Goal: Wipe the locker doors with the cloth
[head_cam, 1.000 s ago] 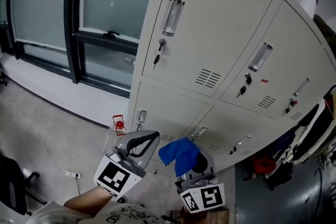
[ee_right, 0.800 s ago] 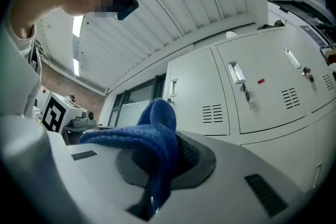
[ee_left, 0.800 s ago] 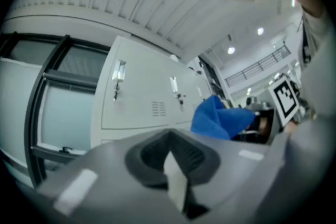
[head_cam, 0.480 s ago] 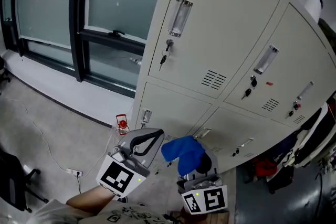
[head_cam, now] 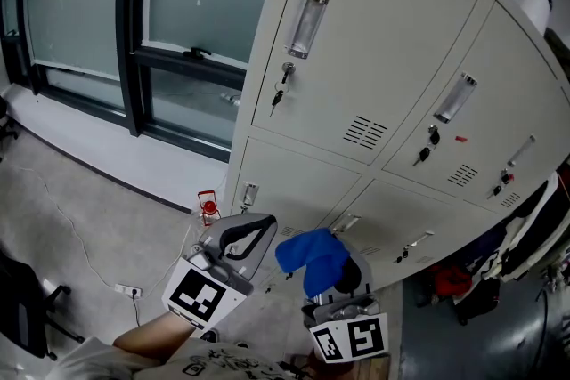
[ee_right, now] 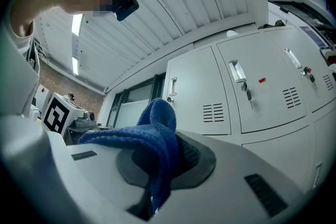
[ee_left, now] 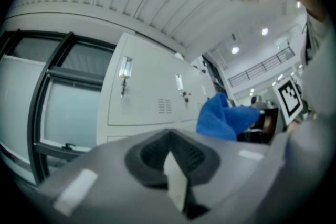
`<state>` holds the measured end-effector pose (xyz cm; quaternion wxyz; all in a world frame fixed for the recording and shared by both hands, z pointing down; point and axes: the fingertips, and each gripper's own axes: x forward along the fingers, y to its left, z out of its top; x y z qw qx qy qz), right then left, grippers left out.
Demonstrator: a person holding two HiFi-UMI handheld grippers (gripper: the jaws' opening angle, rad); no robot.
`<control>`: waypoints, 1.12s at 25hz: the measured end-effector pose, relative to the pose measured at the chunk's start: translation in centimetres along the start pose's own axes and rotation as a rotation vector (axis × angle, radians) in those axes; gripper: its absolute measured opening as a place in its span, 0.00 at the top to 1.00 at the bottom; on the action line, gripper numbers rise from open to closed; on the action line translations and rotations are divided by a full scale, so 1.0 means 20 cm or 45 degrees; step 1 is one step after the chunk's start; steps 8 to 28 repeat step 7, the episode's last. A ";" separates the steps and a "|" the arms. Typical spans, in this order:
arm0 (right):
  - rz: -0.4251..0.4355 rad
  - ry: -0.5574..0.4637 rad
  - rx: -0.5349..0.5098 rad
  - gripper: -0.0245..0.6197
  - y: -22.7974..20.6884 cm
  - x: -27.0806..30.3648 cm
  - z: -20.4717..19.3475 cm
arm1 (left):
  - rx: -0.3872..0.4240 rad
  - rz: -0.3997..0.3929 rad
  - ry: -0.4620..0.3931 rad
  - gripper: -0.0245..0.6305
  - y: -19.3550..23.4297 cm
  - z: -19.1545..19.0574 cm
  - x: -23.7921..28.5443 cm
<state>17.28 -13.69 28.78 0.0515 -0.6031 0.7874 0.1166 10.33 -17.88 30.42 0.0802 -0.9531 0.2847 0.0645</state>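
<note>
**Blue cloth clamped in the right gripper in front of the lower locker doors**

The blue cloth (ee_right: 153, 136) is seen pinched between the jaws of the right gripper (head_cam: 338, 280). In the right gripper view the jaws are closed on it: one fold stands up above them and another part drapes to the left over the gripper's body. In the head view the cloth is bunched over the gripper's tip, low in the scene and in front of the lower row of locker doors (head_cam: 294, 182). Whether it touches them cannot be made out.

The left gripper (head_cam: 258, 231) is held just to the left of the right one, near the person and pointed toward the same lower doors. In the left gripper view its jaws are drawn together with no object between them, and the cloth is seen off to its right. A marker cube (head_cam: 198, 296) is carried on the left gripper, and another on the right.

The pale grey lockers (head_cam: 383, 31) fill the far right of the scene. On the upper left door a recessed handle (head_cam: 307, 22) is set above a lock with keys (head_cam: 281, 93) hanging from it, and a vent grille (head_cam: 363, 132) is cut in lower to the right. The next upper door to the right is fitted the same way.

To the left of the lockers a dark-framed window (head_cam: 169, 4) is seen. On the grey floor (head_cam: 71, 209) a small red object (head_cam: 207, 207) stands near the locker base, and a cable runs to a socket strip (head_cam: 127, 289). Dark clothing (head_cam: 534, 227) hangs at the far right.
</note>
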 end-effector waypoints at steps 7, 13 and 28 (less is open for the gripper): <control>-0.004 -0.001 0.004 0.92 -0.01 0.02 -0.01 | -0.020 -0.004 0.006 0.96 0.01 -0.02 0.00; -0.004 -0.001 0.004 0.92 -0.01 0.02 -0.01 | -0.020 -0.004 0.006 0.96 0.01 -0.02 0.00; -0.004 -0.001 0.004 0.92 -0.01 0.02 -0.01 | -0.020 -0.004 0.006 0.96 0.01 -0.02 0.00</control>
